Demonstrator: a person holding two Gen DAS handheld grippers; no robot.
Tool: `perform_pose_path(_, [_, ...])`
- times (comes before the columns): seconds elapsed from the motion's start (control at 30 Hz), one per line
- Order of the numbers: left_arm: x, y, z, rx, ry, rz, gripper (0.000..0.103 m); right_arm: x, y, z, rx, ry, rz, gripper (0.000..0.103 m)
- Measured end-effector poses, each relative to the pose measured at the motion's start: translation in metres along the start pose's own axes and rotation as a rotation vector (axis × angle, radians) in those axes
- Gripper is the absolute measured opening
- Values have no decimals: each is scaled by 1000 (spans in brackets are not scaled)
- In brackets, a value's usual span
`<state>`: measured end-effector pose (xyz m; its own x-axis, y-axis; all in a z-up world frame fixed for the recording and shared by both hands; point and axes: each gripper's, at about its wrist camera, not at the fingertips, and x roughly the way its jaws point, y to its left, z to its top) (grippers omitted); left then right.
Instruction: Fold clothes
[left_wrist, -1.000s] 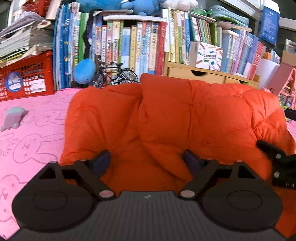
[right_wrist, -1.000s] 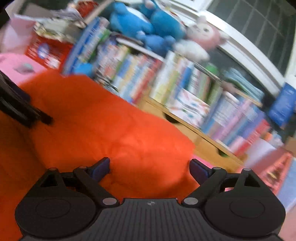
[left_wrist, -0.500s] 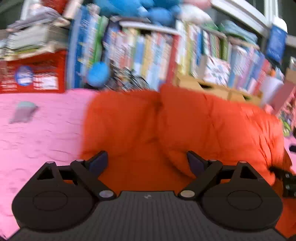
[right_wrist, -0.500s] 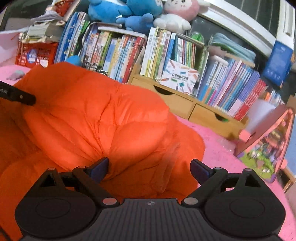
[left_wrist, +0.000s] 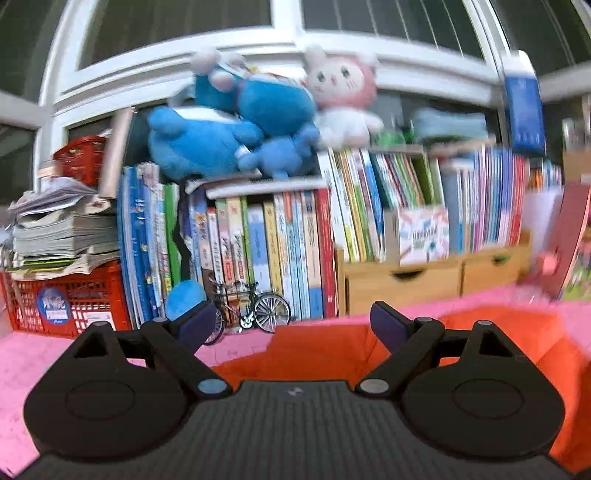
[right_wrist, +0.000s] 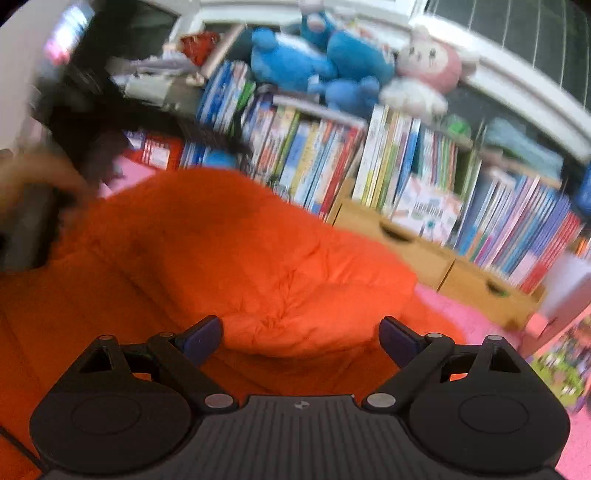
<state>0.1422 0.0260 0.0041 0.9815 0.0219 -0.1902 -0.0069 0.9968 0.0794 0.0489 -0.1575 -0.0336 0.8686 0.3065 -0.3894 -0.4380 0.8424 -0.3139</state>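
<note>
orange puffer jacket (right_wrist: 240, 258) sits bunched on the pink cover (left_wrist: 236, 345), filling 9 to 12 o'clock ahead of the right claw (right_wrist: 299, 338). both claws gape, nothing held; left claw (left_wrist: 291, 321) closing slightly. looks light, squishy, slippery, so i'd pinch a seam or hem edge.

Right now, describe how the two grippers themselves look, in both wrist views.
The left gripper and right gripper look alike: a matte black ribbed body, two rounded black side housings with circular recesses, angled black link arms on silver pivot pins, and dark blue finger pads. A small pale mark sits at the body's centre. No cables or sleeves show.
</note>
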Motion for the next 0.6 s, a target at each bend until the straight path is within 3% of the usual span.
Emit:
perform_pose_path(0.07, [14,3,-11,-55,67,-30,81,-12,-7,7,26,-57,-10,93])
perform_pose_path(0.13, [21,11,-23,-159,124,-76,80,-17,-18,18,110,-149,-44,98])
perform_pose_path(0.27, [25,23,-36,-229,183,-107,73,13,-27,42,251,-236,-122,99])
perform_pose_path(0.37, [23,23,-37,-214,182,-100,73,55,-20,52,249,-186,-149,97])
perform_pose_path(0.5, [23,21,-37,-181,198,-81,73,97,-9,42,98,-27,-316,95])
perform_pose_path(0.6, [25,19,-38,-168,212,-78,74,102,-17,23,74,19,-390,96])
